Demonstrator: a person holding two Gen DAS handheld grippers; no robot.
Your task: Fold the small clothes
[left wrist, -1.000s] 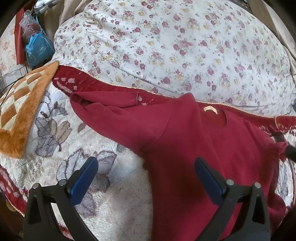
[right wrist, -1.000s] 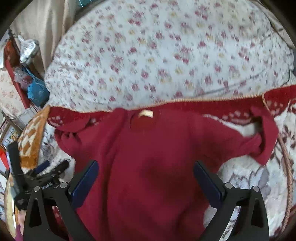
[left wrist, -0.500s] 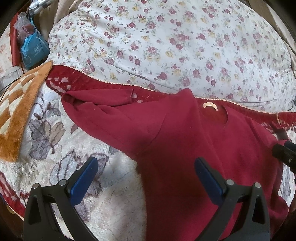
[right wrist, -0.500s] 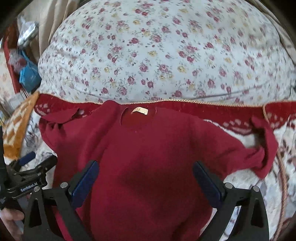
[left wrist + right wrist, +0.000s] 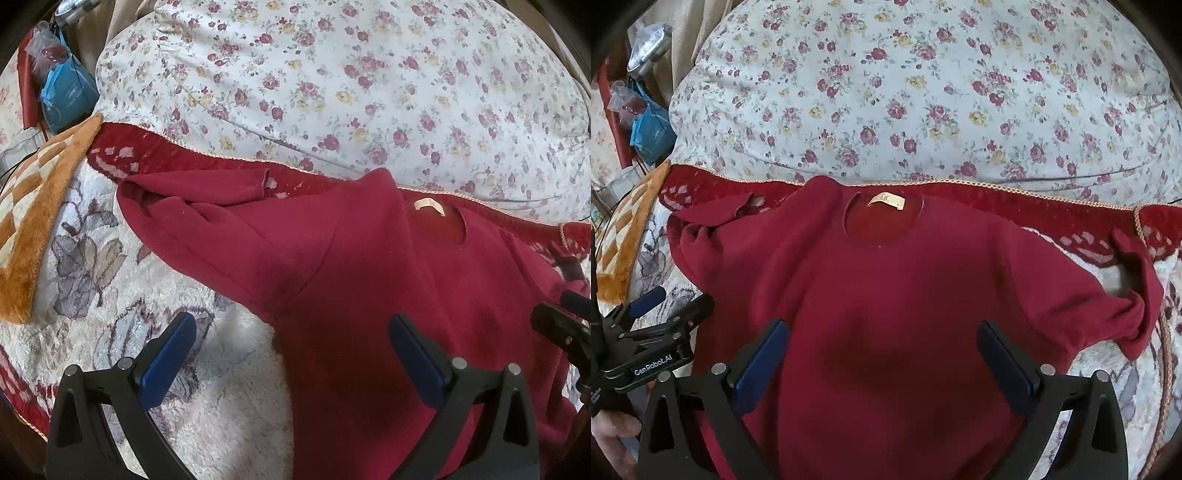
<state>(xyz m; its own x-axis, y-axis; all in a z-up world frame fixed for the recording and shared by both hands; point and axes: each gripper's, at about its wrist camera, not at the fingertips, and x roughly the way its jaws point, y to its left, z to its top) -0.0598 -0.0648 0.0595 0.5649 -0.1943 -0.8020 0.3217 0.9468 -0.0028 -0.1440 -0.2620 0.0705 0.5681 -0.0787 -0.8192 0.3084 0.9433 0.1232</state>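
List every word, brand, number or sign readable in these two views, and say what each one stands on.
"GenRobot.AI": white letters on the black body of the left claw, seen in the right wrist view.
Neck label of the red sweater: a small mark shows, too small to read.
Blue bag beside the bed: faint print, too blurred to read.
Nothing else legible.
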